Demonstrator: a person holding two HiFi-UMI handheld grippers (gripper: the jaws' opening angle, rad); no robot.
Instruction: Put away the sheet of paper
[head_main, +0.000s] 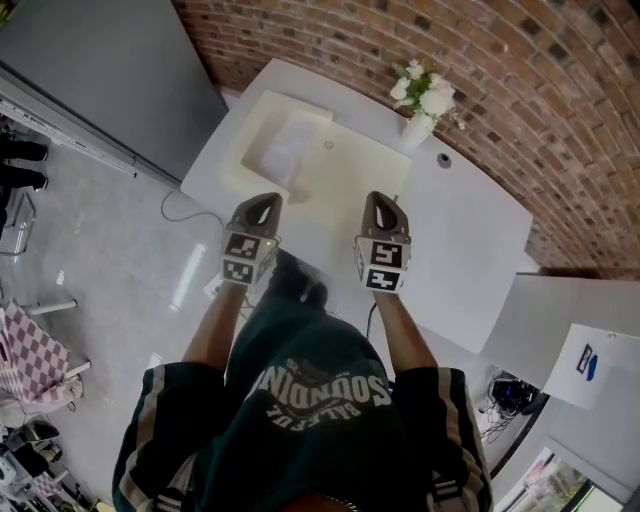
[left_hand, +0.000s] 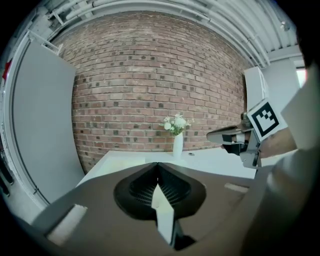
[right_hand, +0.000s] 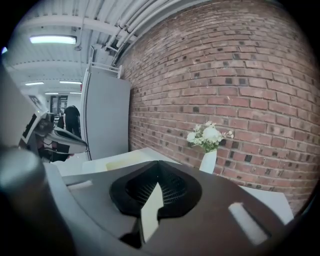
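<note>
Left claw (head_main: 266, 199) closed, right claw (head_main: 380, 197) closed, paper (head_main: 292, 150) in tray (head_main: 264, 120)

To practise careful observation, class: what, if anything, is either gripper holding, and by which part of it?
Nothing is held. The left gripper and the right gripper both have their jaws closed together, with nothing between them.

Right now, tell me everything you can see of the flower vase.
The vase is slim, white and smooth, perhaps ceramic, standing upright at the far edge of the white table, near the brick wall. It holds white flowers with green leaves. Nothing else touches it.
</note>
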